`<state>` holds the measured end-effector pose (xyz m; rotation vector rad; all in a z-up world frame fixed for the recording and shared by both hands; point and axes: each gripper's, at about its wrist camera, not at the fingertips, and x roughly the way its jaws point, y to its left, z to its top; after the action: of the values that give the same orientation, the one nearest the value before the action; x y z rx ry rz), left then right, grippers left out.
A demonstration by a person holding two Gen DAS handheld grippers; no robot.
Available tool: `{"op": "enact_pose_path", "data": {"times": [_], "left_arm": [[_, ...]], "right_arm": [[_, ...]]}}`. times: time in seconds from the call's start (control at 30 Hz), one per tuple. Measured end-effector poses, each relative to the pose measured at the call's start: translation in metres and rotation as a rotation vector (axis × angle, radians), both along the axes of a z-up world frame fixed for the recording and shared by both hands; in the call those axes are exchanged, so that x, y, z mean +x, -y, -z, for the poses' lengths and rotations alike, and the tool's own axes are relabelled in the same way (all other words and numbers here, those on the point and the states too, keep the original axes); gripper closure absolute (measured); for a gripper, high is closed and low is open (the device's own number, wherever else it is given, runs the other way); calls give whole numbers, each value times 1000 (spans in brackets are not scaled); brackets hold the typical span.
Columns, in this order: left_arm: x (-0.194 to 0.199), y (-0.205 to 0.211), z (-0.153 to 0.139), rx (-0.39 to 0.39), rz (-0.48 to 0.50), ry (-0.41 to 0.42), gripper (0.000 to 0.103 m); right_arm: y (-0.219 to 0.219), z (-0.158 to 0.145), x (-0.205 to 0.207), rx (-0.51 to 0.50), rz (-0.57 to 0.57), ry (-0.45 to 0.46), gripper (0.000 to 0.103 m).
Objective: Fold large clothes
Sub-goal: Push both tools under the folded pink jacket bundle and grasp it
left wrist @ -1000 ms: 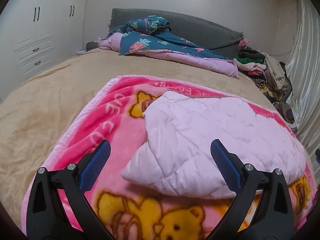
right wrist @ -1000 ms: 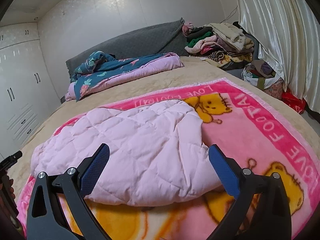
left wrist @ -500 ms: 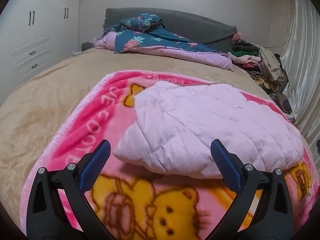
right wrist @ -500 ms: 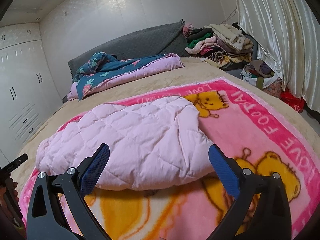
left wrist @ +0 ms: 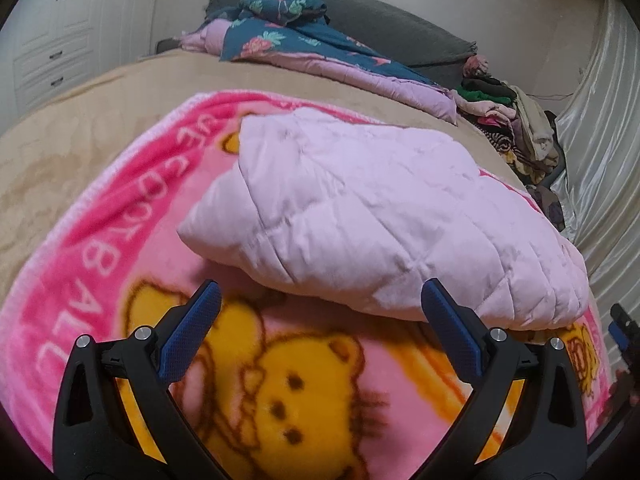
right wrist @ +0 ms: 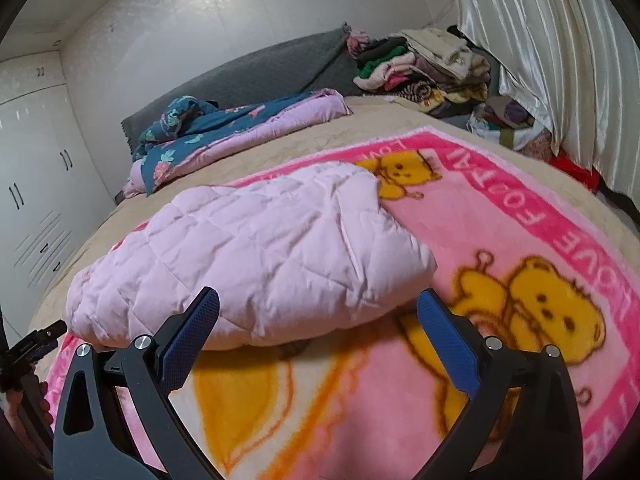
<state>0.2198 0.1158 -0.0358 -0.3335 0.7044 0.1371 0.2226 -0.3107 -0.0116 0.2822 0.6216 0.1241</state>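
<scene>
The pale pink quilted garment [left wrist: 360, 216] lies as a folded, puffy bundle in the middle of the pink bear blanket [left wrist: 280, 392], which is spread over the tan bed [left wrist: 80, 128]. In the left wrist view the bundle's near edge now sits at about 12 o'clock from the left gripper [left wrist: 320, 320], just beyond the fingers; a second ago it lay between and under them. The right gripper [right wrist: 316, 320] shows the same retreat: more of the yellow bear print is bare in front of it, with the garment's near edge at 12 o'clock. Both grippers stand with their fingers spread wide and nothing between them.

That both have drawn back empty suggests the last fold is laid and released. The bundle looks compact but lumpy, so either another halving or a smoothing pass may be due; a regrasp would likely start at the corner at 10 o'clock in the left view.

Farther out, a floral quilt [right wrist: 224, 136] lies at 11 o'clock near the grey headboard [right wrist: 260, 68], a pile of clothes [right wrist: 416, 68] at 1 o'clock by the curtain [right wrist: 560, 60], and white wardrobes [left wrist: 72, 32] at 10 o'clock in the left view.
</scene>
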Motion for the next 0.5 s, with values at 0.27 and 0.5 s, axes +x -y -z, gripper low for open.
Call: {"op": "enact_pose_path", "data": {"times": [0.27, 0.5], "left_arm": [[8, -9, 18, -88, -9, -17, 9], [15, -26, 27, -223, -29, -4, 9]], "right_arm": [[9, 23, 12, 68, 41, -65, 4], [11, 35, 41, 134, 65, -126, 4]]}}
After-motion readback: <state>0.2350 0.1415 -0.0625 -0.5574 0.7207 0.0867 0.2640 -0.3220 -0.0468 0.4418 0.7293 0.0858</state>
